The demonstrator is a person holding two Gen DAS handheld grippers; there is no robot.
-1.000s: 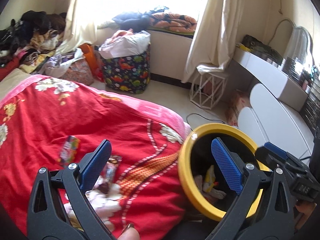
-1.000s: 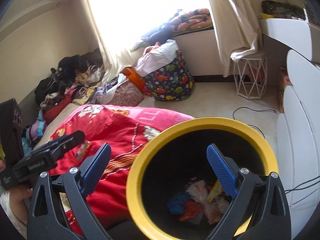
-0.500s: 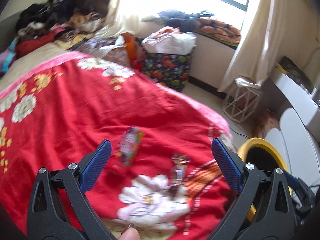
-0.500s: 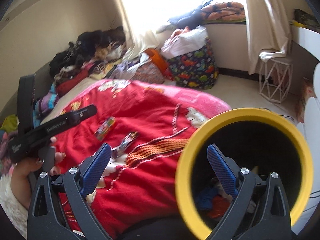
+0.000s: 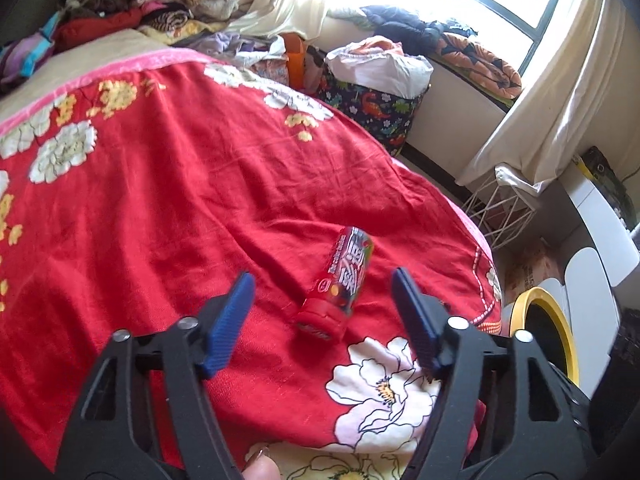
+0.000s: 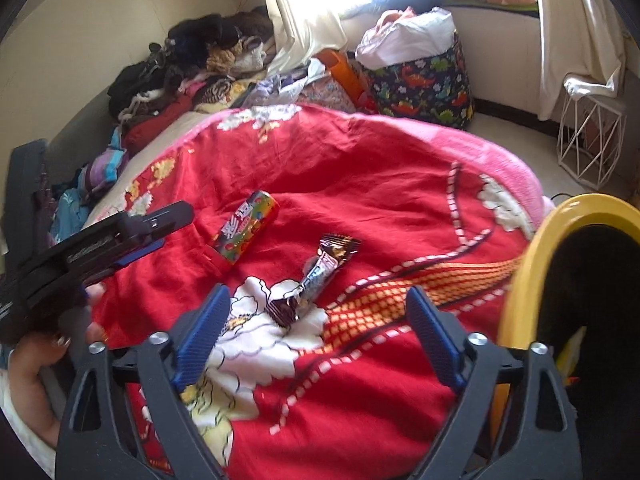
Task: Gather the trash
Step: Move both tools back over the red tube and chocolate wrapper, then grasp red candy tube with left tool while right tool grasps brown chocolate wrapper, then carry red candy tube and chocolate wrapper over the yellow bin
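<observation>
- Now, on a bed under a red quilt (image 5: 160, 200), the left gripper (image 5: 322, 300) is seen with its blue jaws spread wide and empty, lined up on a candy tube (image 5: 340, 280) that lies flat on the cloth just ahead of the tips
- The tube (image 6: 246, 230) is also caught in the right view, near a torn wrapper (image 6: 316, 276) resting on a white flower print
- The right gripper (image 6: 316, 332) is likewise held wide apart with nothing in it, the wrapper lying just beyond its tips
- A yellow-rimmed bin (image 6: 520, 280) is seen at the bed's edge, to the right of both pieces of trash; some litter can be made out inside it
- For a clean pick, the tube is probably best straddled across its narrow width, with the jaws lowered until the quilt is nearly touched before being closed
- Soft cloth could be pinched along with the tube, so a shallow, centred bite is advised
- A round tube may roll or slip, so a firm squeeze near its middle is judged safer than one at the red cap
</observation>
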